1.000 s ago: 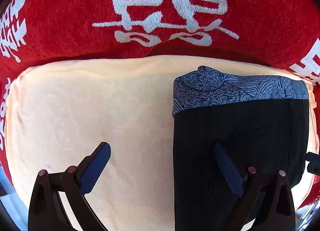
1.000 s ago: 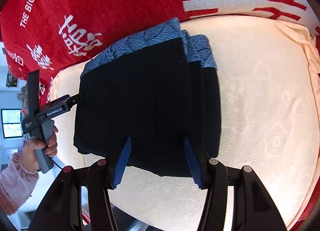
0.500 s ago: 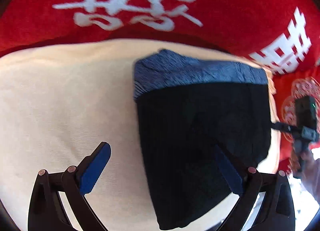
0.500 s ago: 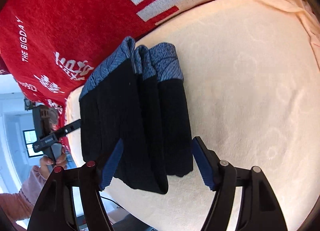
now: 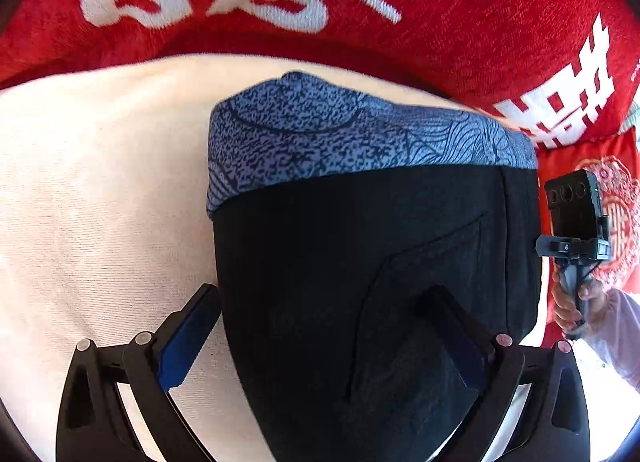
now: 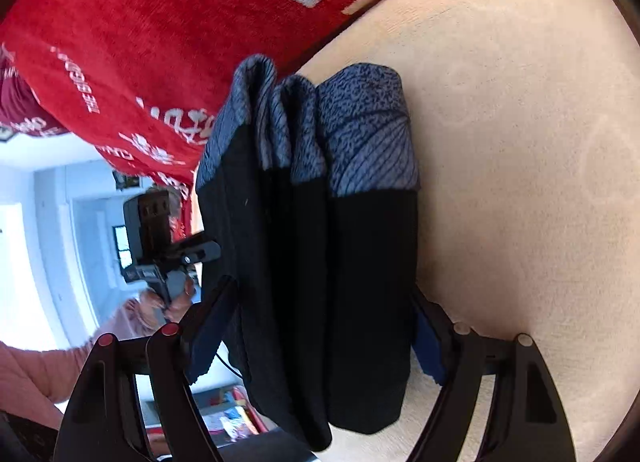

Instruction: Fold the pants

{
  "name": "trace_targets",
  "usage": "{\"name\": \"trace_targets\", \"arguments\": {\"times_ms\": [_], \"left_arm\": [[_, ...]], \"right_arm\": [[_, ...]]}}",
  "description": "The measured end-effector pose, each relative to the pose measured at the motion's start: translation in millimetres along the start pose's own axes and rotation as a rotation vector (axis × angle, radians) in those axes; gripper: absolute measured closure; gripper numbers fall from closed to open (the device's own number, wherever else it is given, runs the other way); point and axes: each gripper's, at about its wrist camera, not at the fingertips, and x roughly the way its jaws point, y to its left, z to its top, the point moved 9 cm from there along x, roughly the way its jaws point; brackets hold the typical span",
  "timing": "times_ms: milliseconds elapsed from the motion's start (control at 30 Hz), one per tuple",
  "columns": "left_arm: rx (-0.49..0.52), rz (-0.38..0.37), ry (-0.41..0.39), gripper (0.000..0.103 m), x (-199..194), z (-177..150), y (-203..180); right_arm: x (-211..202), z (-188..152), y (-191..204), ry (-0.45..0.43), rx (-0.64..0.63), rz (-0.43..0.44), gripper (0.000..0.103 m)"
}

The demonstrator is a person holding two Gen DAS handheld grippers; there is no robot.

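The folded pants (image 5: 360, 282) are black with a blue patterned waistband (image 5: 340, 133) and lie on a cream cushion (image 5: 100, 201). My left gripper (image 5: 324, 334) is open, with the folded bundle between its fingers; the right finger lies on the black cloth. In the right wrist view the pants (image 6: 320, 282) show as a thick stack of layers seen edge-on. My right gripper (image 6: 320, 342) is open wide and straddles the whole stack, one finger on each side.
A red blanket (image 5: 360, 1) with white characters lies behind the cushion. The right gripper's handle and hand (image 5: 576, 254) show at the cushion's right edge. The left gripper's handle (image 6: 160, 246) and a bright room show at left, past the cushion's edge.
Both grippers have moved in toward the pants. The right gripper has swung round to the stack's side and now straddles it. The left gripper now has the bundle between its fingers.
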Motion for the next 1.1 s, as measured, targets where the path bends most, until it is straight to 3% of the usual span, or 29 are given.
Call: {"name": "trace_targets", "arguments": {"times_ms": [33,100,267,433,667,867,1033,1067,1100], "left_arm": [[-0.001,0.013,-0.017,0.002,-1,1,-3],[-0.008,-0.001,-0.041,0.022,-10,-1,-8],[-0.020,0.029,-0.087,0.040,-32,-3,-27],[-0.030,0.008,-0.107,0.040,-56,-16,-41],[-0.010,0.008,-0.090,0.040,-81,-61,-43],[-0.044,0.036,-0.085,0.040,-103,-114,-12],[-0.060,0.114,-0.076,0.040,-82,-139,21],[-0.063,0.127,-0.072,0.033,-77,-143,28],[-0.066,0.146,-0.094,0.021,-76,-144,33]], "right_arm": [[0,0,-1,0.003,0.013,-0.018,0.025],[-2,-3,-2,0.005,0.022,-0.065,0.036],[-11,-8,14,-0.004,0.005,-0.040,0.057],[-17,-23,40,-0.003,-0.027,-0.015,0.060],[-5,-73,70,-0.030,-0.012,0.033,0.060],[27,-127,85,-0.017,0.022,0.044,0.060],[53,-151,77,0.008,0.035,-0.012,0.058],[58,-151,71,0.017,0.038,-0.048,0.057],[63,-152,61,0.026,0.027,-0.110,0.053]]}}
